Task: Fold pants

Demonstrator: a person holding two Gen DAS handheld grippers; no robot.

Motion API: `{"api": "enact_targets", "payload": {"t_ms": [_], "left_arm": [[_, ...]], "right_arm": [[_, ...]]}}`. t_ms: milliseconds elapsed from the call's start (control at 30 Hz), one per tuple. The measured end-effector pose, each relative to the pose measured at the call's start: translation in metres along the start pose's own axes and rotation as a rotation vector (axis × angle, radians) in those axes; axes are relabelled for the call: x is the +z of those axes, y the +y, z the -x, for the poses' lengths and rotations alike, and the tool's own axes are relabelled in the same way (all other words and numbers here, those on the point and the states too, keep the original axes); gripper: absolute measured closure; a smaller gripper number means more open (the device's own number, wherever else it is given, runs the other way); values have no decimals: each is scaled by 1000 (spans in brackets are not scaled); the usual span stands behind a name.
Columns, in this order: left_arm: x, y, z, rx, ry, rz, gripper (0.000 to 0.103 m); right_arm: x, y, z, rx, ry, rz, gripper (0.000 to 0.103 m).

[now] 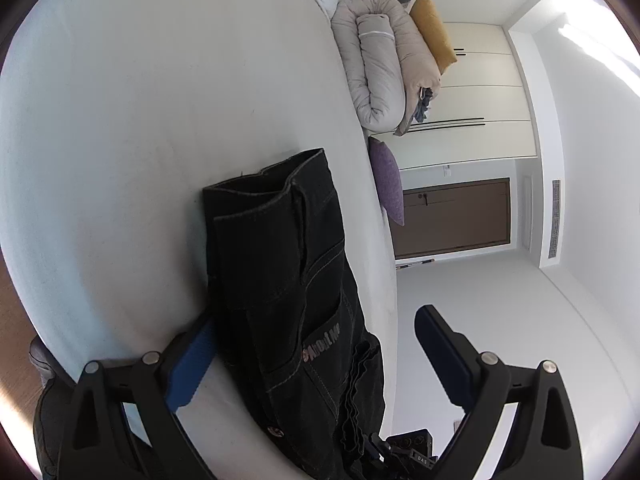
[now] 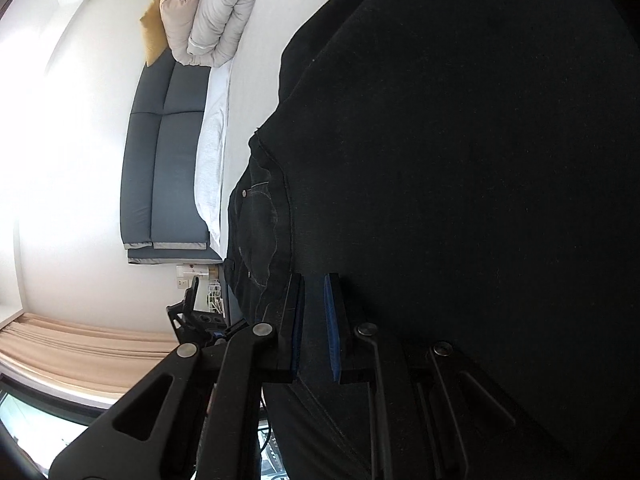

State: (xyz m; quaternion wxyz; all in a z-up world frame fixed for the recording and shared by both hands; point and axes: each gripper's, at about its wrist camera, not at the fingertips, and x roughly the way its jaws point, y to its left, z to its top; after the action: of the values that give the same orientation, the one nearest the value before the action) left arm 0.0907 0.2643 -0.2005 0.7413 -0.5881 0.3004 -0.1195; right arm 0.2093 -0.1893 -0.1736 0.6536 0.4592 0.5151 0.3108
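Between my right claw's nearly closed pads sat a fold of the black pants, so I judged it gripping them, while my left claw gaped wide around the waist end, clamping nothing. Beyond it the pants lay on the white bed; I feared that one-sided hold would drag them crooked.

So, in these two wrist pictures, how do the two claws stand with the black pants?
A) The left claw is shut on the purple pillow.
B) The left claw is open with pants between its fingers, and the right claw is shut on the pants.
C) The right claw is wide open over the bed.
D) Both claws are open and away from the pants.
B: the left claw stands wide around the black pants, while the right claw pinches dark fabric between nearly closed fingers.
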Motion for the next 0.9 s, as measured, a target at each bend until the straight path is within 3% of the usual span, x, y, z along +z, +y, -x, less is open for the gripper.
{"api": "enact_targets", "payload": {"t_ms": [100, 167, 333, 400, 600, 733, 800, 900], "left_arm": [[1, -3, -1, -6, 0, 11, 8], [-1, -5, -2, 7, 9, 2, 17], [8, -4, -15, 53, 33, 5, 72], [7, -4, -16, 76, 34, -9, 82], [4, -22, -12, 148, 25, -116, 87], [-3, -42, -10, 199, 12, -226, 88], [-7, -54, -9, 224, 4, -290, 88], [-16, -74, -9, 254, -16, -390, 88]], "right_arm": [[1, 4, 0, 5, 3, 17, 93], [4, 11, -5, 15, 8, 34, 93], [13, 31, -32, -19, 52, 83, 93], [18, 42, -47, -30, 71, 103, 93], [42, 56, -83, -45, 95, 96, 93], [52, 57, -112, -138, 128, 92, 93], [54, 58, -123, -200, 130, 106, 102], [56, 53, -123, -213, 118, 106, 103]]}}
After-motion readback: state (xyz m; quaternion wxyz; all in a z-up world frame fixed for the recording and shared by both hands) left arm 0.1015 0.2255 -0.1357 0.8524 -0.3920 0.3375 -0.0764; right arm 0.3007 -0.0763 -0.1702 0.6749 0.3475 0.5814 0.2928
